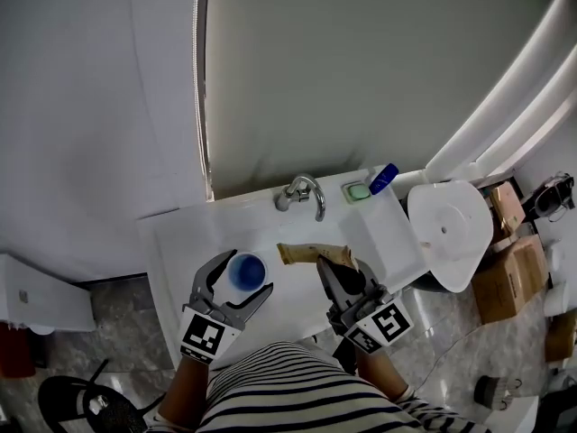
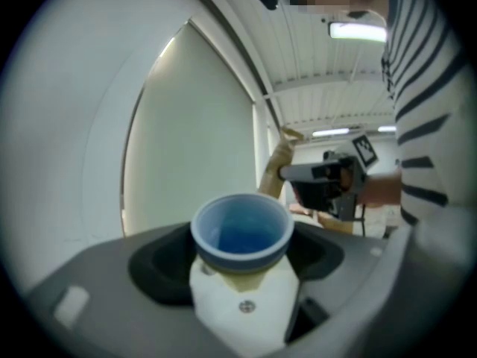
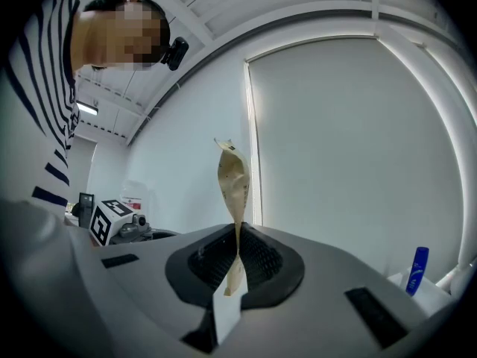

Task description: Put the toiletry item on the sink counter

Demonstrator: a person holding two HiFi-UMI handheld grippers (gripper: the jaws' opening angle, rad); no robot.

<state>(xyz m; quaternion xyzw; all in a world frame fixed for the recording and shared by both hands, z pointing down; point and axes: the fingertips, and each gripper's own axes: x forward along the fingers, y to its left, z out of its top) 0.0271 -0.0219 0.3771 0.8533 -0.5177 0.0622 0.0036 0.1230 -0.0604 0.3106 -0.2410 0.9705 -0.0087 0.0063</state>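
My left gripper (image 1: 243, 276) is shut on a blue cup (image 1: 246, 271), upright with its mouth up, over the white sink counter (image 1: 180, 242). In the left gripper view the cup (image 2: 240, 233) fills the space between the jaws of the left gripper (image 2: 240, 256). My right gripper (image 1: 337, 265) is shut on one end of a flat tan packet (image 1: 306, 253), which sticks out to the left over the basin. In the right gripper view the packet (image 3: 232, 177) rises twisted from the closed jaws of the right gripper (image 3: 237, 258). The two grippers are side by side, a little apart.
A chrome faucet (image 1: 302, 193) stands at the back of the sink. A green soap dish (image 1: 358, 190) and a blue bottle (image 1: 383, 178) sit at the back right. A white round fixture (image 1: 448, 228) and cardboard boxes (image 1: 509, 260) are on the right. A large pale panel (image 1: 361, 70) covers the wall.
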